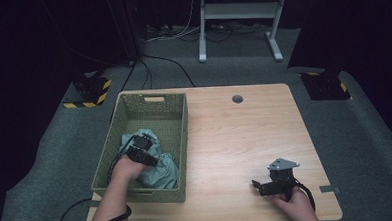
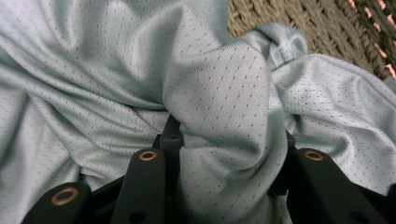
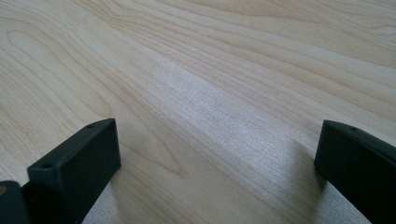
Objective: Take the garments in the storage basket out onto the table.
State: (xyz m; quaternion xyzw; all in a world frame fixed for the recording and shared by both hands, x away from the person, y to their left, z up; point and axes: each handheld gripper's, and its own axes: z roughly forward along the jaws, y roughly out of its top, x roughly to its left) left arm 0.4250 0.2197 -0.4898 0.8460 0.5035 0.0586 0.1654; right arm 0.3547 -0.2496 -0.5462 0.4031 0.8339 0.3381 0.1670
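Note:
A green woven basket [image 1: 183, 136] stands on the left part of the wooden table [image 1: 235, 134]. A crumpled pale teal cloth [image 1: 162, 171] lies in its near half. My left gripper [image 1: 142, 152] is down inside the basket, on top of the cloth. In the left gripper view the jaws [image 2: 229, 135] squeeze a thick fold of the dotted cloth [image 2: 93, 70], and the basket wall [image 2: 303, 18] shows behind it. My right gripper [image 1: 258, 186] rests low over the table's front right. Its jaws [image 3: 217, 154] stand wide open over bare wood [image 3: 210, 70].
A round cable hole [image 1: 237, 98] sits near the table's far edge, and a strip of tape [image 1: 330, 188] at its right edge. On the carpet behind are a white desk frame [image 1: 240, 13], cables and two stand bases with black-and-yellow tape [image 1: 89, 93].

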